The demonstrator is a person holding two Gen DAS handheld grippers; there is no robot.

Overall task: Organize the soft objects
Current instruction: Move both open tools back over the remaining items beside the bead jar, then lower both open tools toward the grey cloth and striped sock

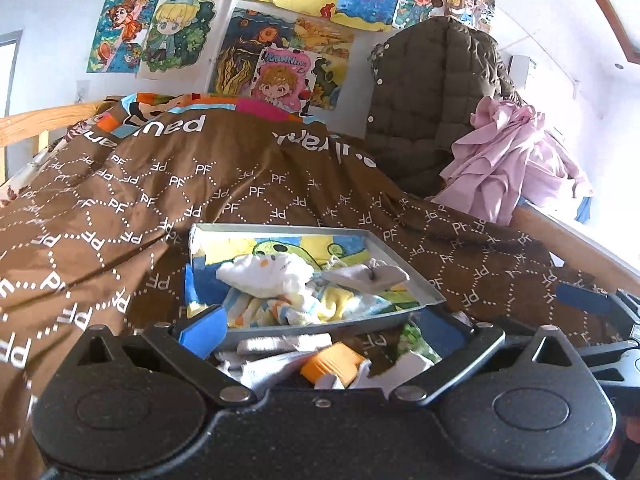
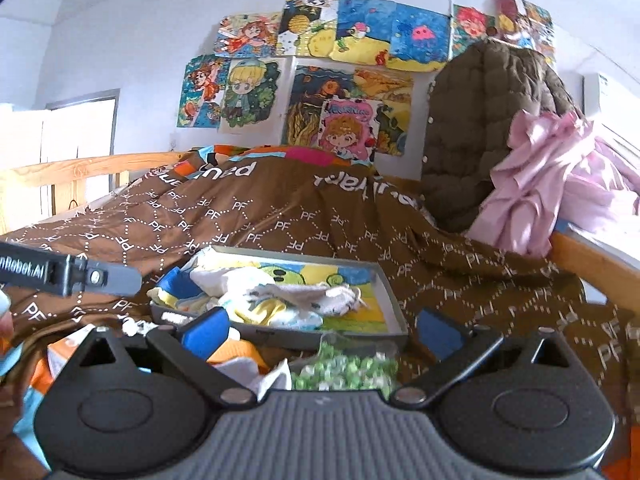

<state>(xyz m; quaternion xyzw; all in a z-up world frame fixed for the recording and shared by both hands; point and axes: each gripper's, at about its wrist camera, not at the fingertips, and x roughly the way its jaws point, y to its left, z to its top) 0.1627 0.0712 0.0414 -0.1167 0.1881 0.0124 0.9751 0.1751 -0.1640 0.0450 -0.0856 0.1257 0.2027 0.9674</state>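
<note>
Handling here is all light, limp cloth: small socks and the like, nothing stiff or fragile. Left tool [image 1: 320, 330] is spread wide with nothing between its blue pads [image 1: 202, 330]; right tool [image 2: 320, 330] likewise, spread and empty.

Where things are: grey tray [image 1: 404, 270] sits on the brown bedspread [image 1: 120, 208], on the bed. Inside it lies a loose heap of white cloth [image 1: 264, 274] over striped yellow-blue pieces [image 1: 320, 308]. Outside, just beside the tray's near wall, are more pieces: an orange-cuffed item [image 1: 332, 364], grey-white fabric [image 1: 280, 346], and a green-and-white patterned piece [image 2: 344, 372], probably a sock, though the view is too blurred to say for sure.

Grip notes:
- Fabric will slump and drape, so expect it to trail and snag neighbours.
- Pinch at a bunched fold or a cuff, where layers stack thick; a single flat layer may slip out of the pads.
- Orange cuff looks like the thickest, cleanest hold.
- Overlapping pieces may lift together, so take hold of one that lies apart.
- Tray is light and may slide on the soft bedspread if nudged.
</note>
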